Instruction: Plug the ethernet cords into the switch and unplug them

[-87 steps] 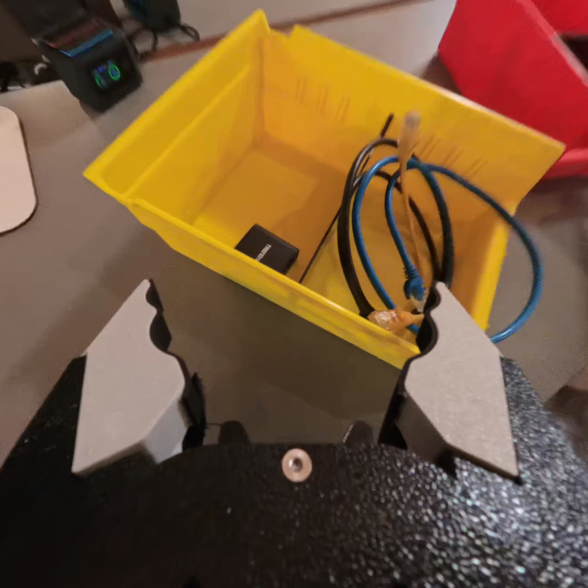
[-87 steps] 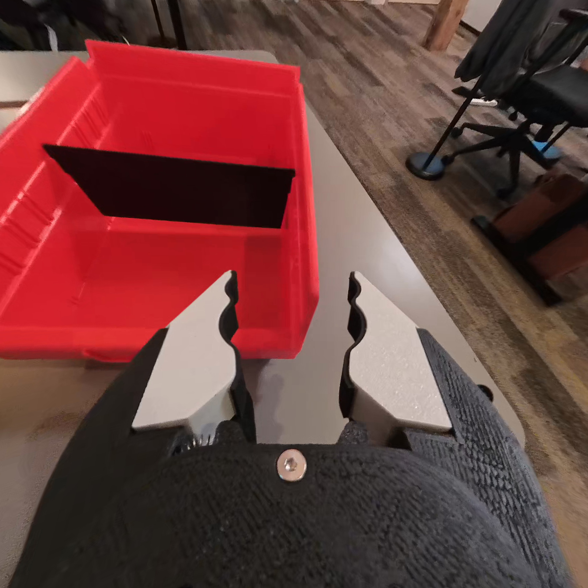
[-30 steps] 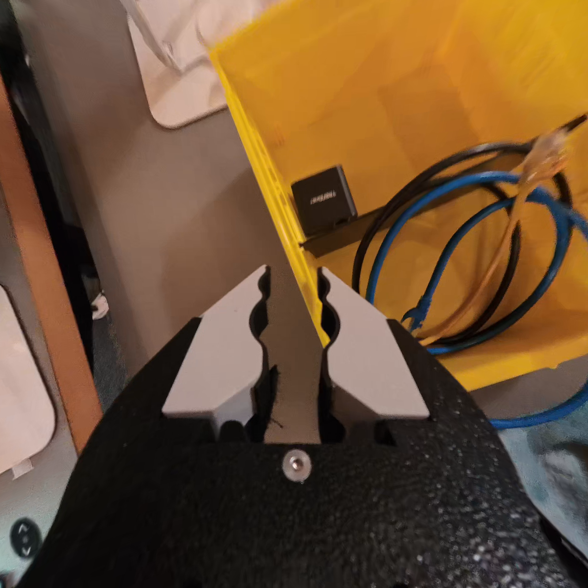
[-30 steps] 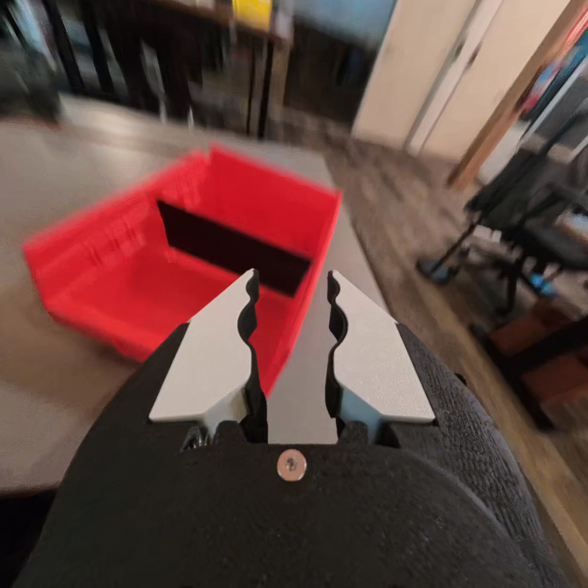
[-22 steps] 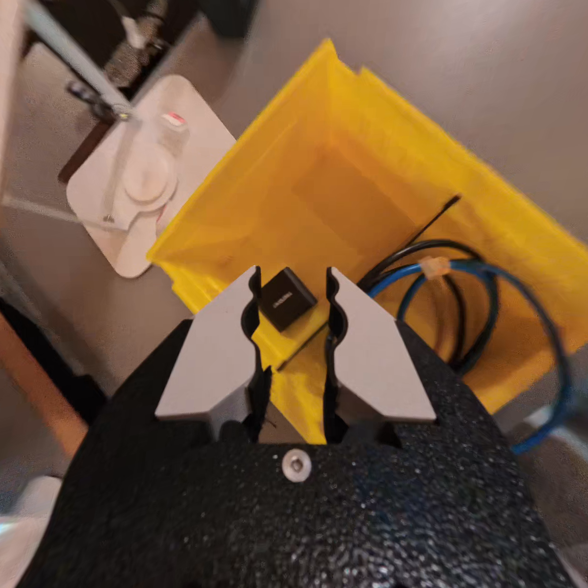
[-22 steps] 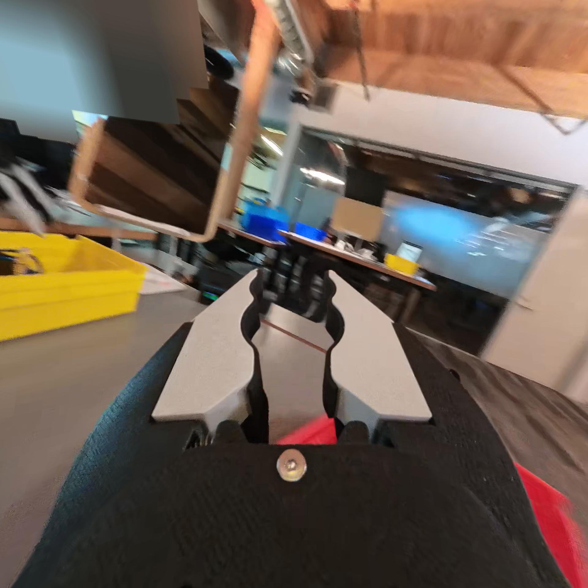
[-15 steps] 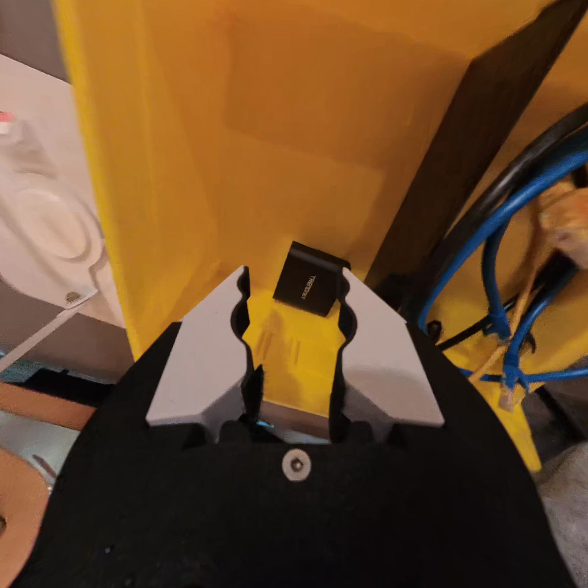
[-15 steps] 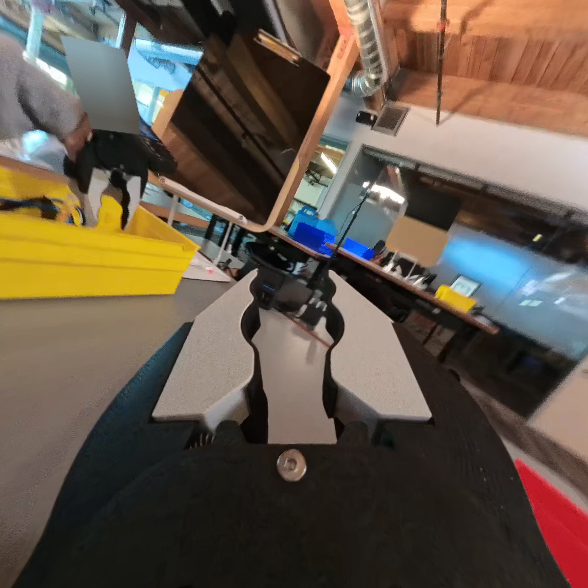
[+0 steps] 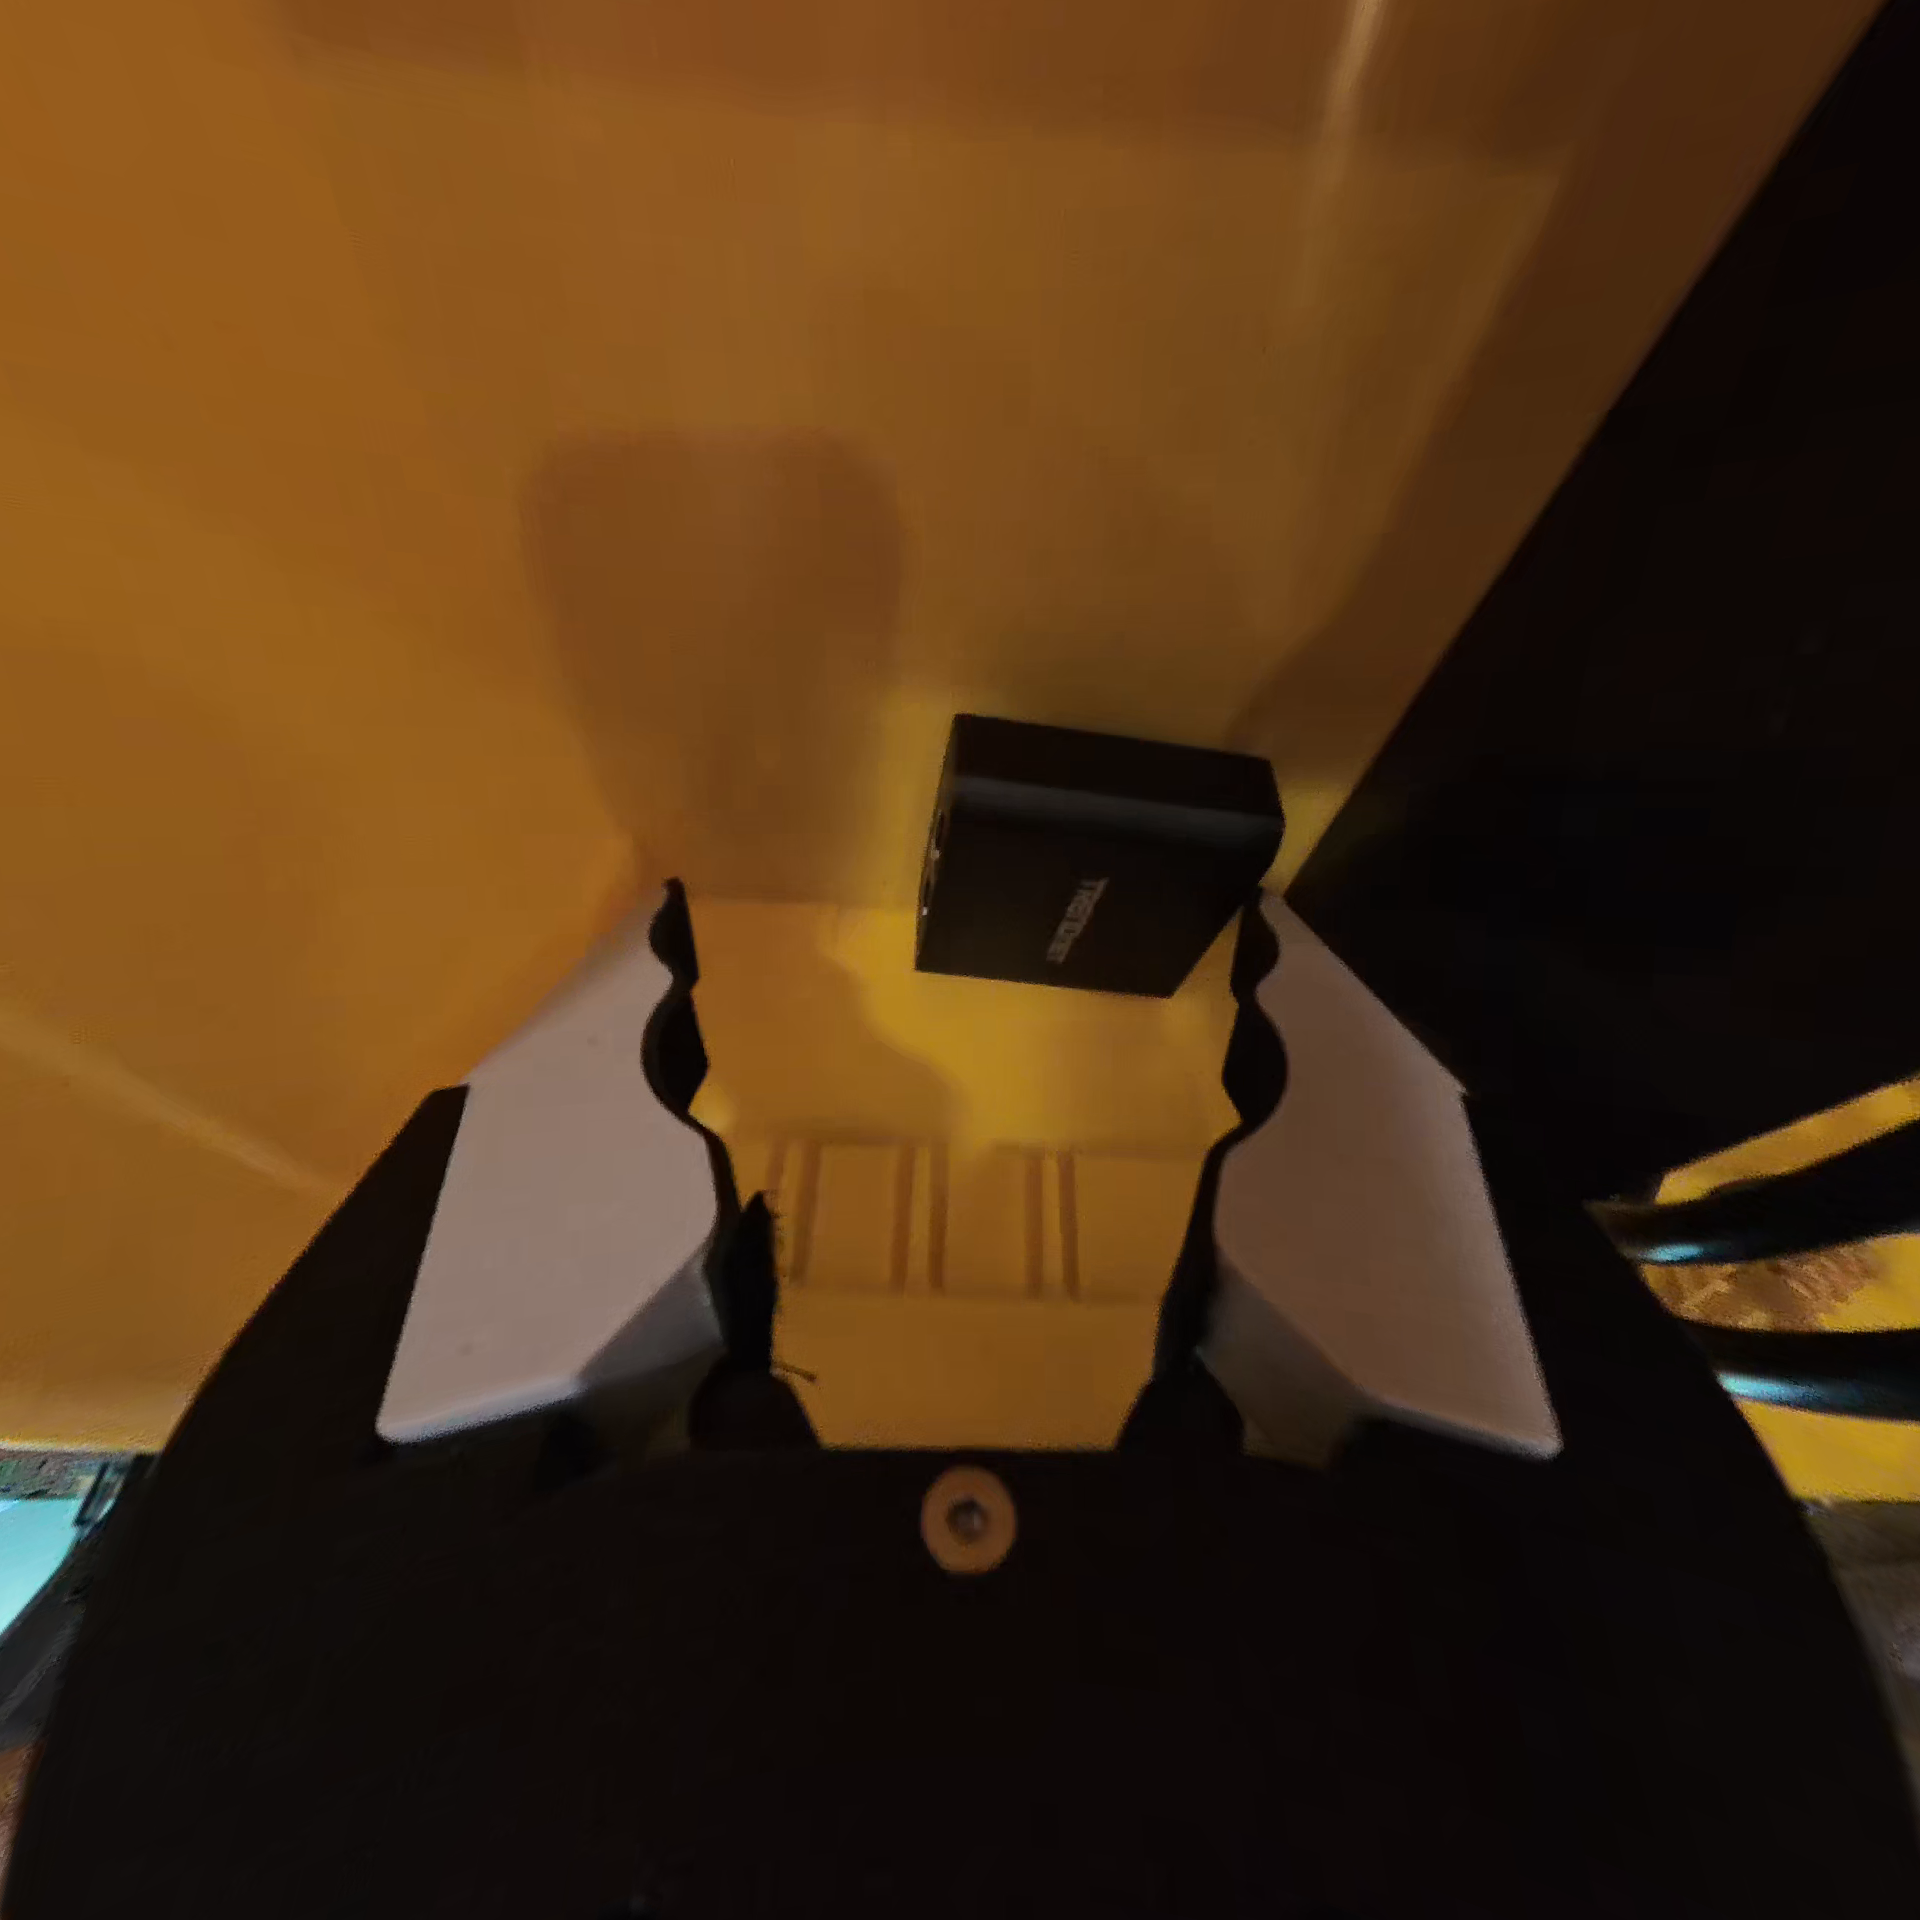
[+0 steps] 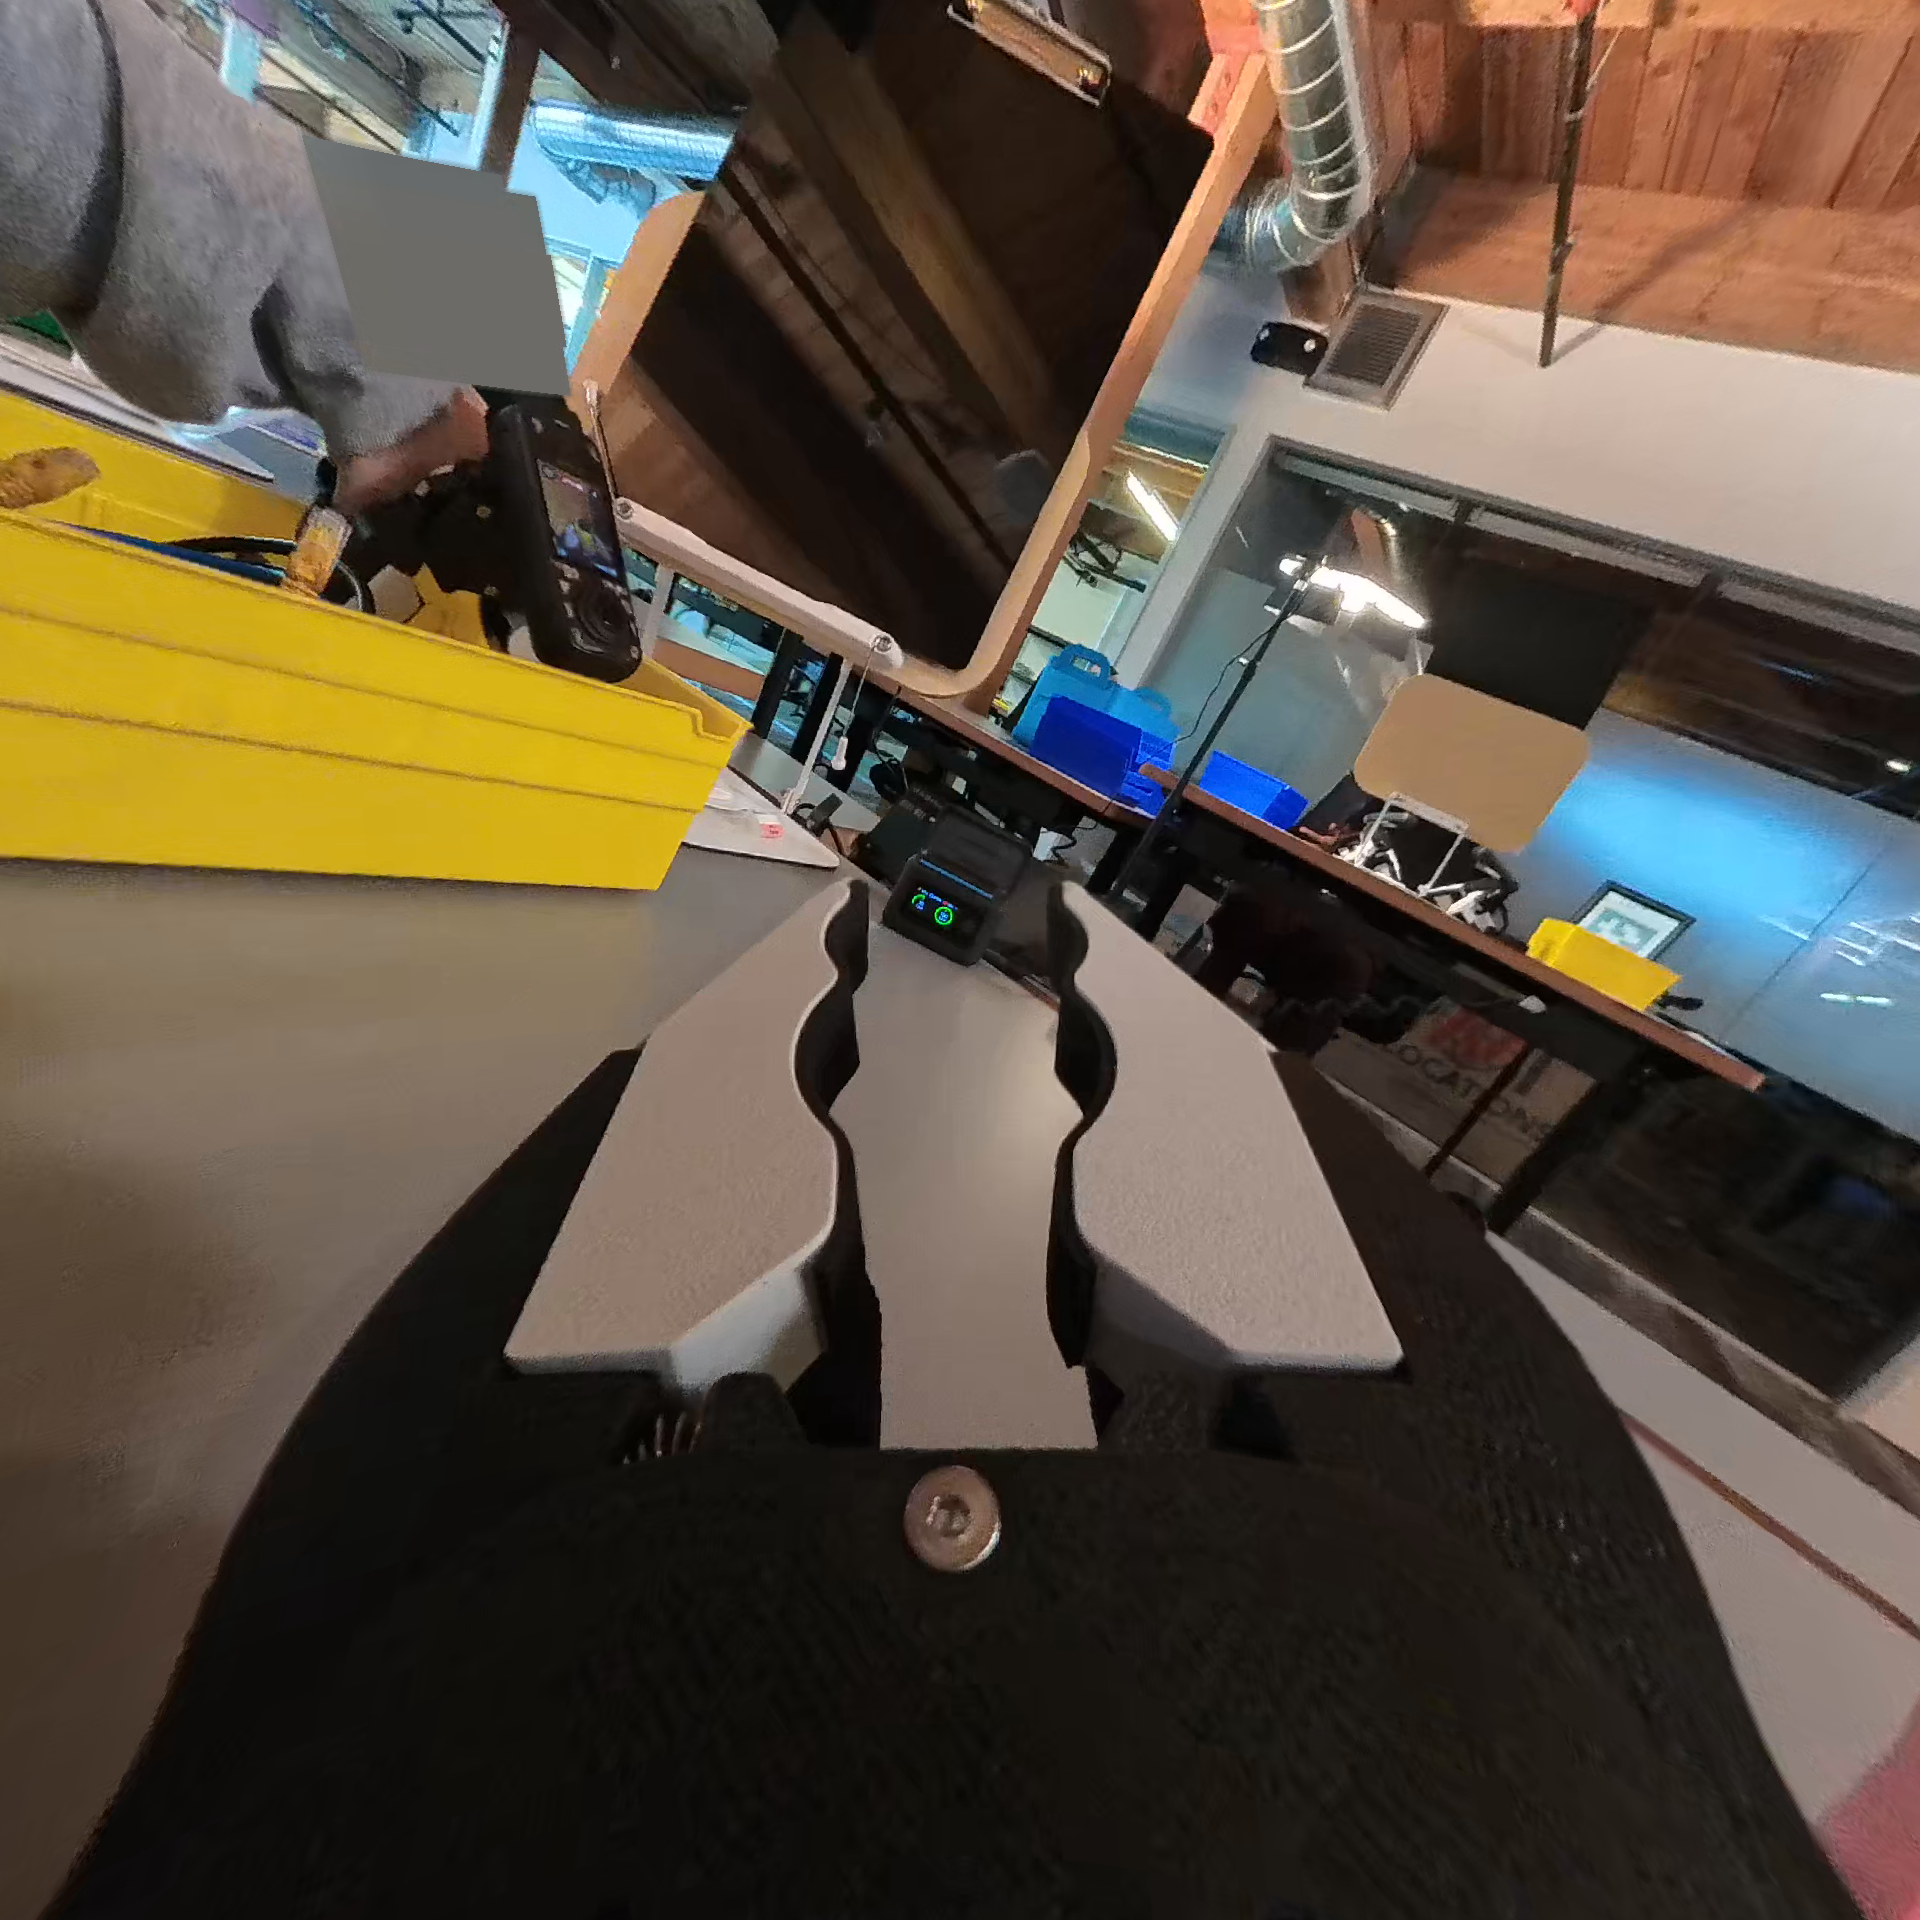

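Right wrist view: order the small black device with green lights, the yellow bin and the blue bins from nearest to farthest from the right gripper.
1. Small black device, just beyond the right gripper tips, at the table's far edge.
2. Yellow bin, left, on the same table.
3. Blue bins, on another table behind.

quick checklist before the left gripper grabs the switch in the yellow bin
1. Left gripper open wide enough for the switch: ok.
2. Switch lined up between the fingers: not ok, it sits toward the right finger.
3. Fingers clear of the black divider: cannot tell, it looks close.
4. Cords out of the grasp path: ok, they lie beyond the divider.
5. Right gripper free to take a cord: ok, open and empty above the table.
6. Switch ports free: cannot tell.
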Demonstrator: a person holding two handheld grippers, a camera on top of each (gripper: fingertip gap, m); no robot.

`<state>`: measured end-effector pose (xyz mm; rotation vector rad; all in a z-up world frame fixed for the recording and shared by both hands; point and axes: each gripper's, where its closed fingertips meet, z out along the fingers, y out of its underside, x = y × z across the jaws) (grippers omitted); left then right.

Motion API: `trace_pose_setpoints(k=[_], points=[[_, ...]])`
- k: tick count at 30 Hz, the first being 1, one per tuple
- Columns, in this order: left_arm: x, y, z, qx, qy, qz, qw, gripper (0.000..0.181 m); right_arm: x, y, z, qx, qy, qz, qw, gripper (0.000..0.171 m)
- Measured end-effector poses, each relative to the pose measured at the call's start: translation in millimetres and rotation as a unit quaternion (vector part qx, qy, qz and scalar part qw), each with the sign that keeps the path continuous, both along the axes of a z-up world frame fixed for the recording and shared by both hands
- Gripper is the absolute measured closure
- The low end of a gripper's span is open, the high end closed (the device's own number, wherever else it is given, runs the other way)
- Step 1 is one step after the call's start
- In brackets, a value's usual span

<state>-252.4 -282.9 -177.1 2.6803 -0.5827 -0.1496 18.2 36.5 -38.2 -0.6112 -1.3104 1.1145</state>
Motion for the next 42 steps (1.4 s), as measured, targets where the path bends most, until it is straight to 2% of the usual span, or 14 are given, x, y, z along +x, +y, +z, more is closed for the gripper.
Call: trace_pose_setpoints(k=[1,3,5,10,12,17,19,20,25,29,32,34,37,42], points=[[-1.6,1.6,0.9,0.007,0.005,-0.001,1.0,0.078,0.3,0.6,-0.1,-0.003,0.0,0.0,1.0,0.139],[-7.3,15.4,4.3,0.059,0.024,-0.006,0.998,0.104,-0.1,2.7,-0.3,-0.007,0.0,-0.005,1.0,0.139],[-8.0,27.3,8.6,0.103,0.026,-0.003,0.994,0.114,-0.4,4.0,-0.8,-0.012,-0.002,-0.005,1.0,0.139],[-16.4,3.4,-1.8,0.035,0.044,0.016,0.998,0.099,-2.3,5.2,-4.0,-0.019,-0.011,-0.005,1.0,0.14],[-17.6,-0.8,-2.3,0.02,0.048,0.045,0.998,0.099,-2.9,4.4,-5.7,-0.012,-0.013,-0.007,1.0,0.14],[-12.4,16.0,-3.8,0.088,0.016,0.154,0.984,0.105,-3.1,2.3,-7.4,-0.001,-0.014,-0.007,1.0,0.141],[-10.2,15.3,-4.0,0.086,0.004,0.184,0.979,0.122,-2.8,2.4,-7.3,0.0,-0.013,-0.008,1.0,0.142],[-10.1,14.0,-3.8,0.084,0.004,0.196,0.977,0.122,-2.9,2.7,-7.4,0.001,-0.013,-0.009,1.0,0.142],[-8.5,9.6,20.4,0.084,0.019,0.189,0.978,0.123,-1.4,4.1,-5.9,0.008,-0.007,-0.016,1.0,0.144],[0.1,49.1,79.6,0.195,0.044,0.162,0.966,0.123,0.8,5.0,-1.5,0.011,0.006,-0.023,1.0,0.145],[24.7,104.8,129.4,0.307,0.042,0.109,0.944,0.123,2.0,5.1,1.3,0.018,0.015,-0.03,0.999,0.146],[56.0,143.8,141.8,0.345,0.01,0.061,0.936,0.123,2.0,5.5,1.0,0.028,0.019,-0.038,0.999,0.146],[103.6,183.9,122.5,0.318,-0.035,-0.008,0.948,0.123,0.3,6.0,-2.9,0.042,0.016,-0.046,0.998,0.147],[147.5,216.3,58.8,0.222,-0.074,-0.079,0.969,0.123,-4.0,5.5,-10.9,0.059,0.002,-0.049,0.997,0.148]])
